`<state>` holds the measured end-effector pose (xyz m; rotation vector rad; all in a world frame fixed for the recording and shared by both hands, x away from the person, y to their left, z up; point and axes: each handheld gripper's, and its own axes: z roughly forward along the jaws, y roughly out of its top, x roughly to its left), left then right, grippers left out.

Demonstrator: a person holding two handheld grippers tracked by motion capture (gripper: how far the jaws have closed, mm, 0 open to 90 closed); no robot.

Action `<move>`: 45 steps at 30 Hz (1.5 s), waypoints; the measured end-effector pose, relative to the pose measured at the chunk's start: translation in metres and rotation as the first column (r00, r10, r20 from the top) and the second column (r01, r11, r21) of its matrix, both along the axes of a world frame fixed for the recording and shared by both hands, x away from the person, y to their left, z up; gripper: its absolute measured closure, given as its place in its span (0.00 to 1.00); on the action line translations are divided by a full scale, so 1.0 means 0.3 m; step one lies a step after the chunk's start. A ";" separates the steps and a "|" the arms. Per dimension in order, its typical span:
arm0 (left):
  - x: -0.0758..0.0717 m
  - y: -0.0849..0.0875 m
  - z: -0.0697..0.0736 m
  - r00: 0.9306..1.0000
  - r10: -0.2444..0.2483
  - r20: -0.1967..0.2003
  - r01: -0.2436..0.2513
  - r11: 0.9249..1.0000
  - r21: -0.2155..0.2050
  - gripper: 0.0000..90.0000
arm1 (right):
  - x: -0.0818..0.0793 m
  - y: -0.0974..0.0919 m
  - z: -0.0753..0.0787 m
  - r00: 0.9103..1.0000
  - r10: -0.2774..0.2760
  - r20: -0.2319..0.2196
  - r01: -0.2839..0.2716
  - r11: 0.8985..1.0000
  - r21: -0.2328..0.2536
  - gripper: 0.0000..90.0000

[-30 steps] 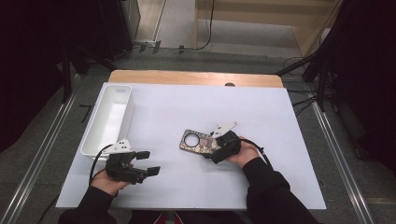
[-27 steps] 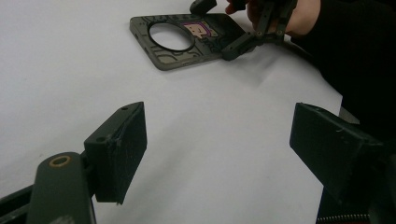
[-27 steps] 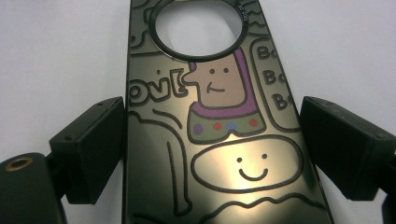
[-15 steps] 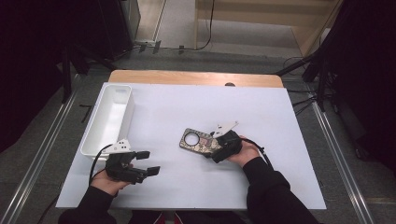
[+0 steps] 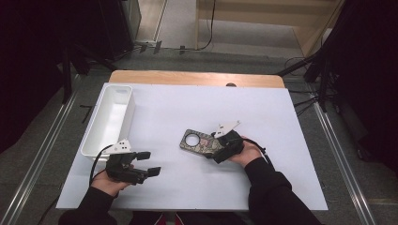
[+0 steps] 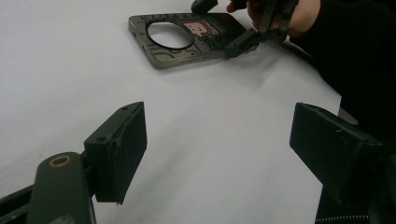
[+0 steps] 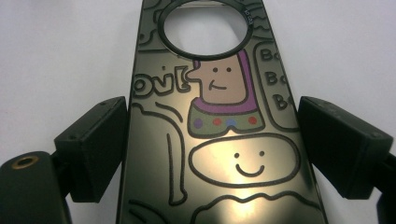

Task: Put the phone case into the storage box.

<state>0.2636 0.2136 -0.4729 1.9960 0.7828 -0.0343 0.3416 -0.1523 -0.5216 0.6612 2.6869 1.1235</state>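
The phone case [image 5: 201,142] lies flat at the middle of the high view, long axis running along the right gripper [image 7: 212,140], whose 2 jaws stand apart beside its edges, unclamped. The left gripper [image 5: 149,163], lower left, gapes open, well apart.

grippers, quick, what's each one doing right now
Left gripper: open, nothing between the jaws.
Right gripper: jaws astride the phone case; whether the pads press on it cannot be told.
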 end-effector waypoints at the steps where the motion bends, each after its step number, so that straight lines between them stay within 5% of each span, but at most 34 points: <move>1: 0.000 0.000 0.000 1.000 0.000 0.000 0.000 1.000 0.000 0.21 | 0.001 -0.001 0.003 1.000 0.003 -0.002 -0.003 1.000 0.004 0.12; 26: 0.002 0.000 0.003 1.000 0.003 0.005 -0.003 1.000 -0.010 0.21 | -0.021 -0.029 0.114 0.998 -0.043 -0.038 0.045 0.998 0.054 0.12; 45: 0.003 -0.004 0.005 1.000 0.007 -0.004 -0.007 1.000 -0.010 0.21 | -0.104 -0.047 0.200 0.989 -0.097 -0.114 0.108 0.990 0.095 0.12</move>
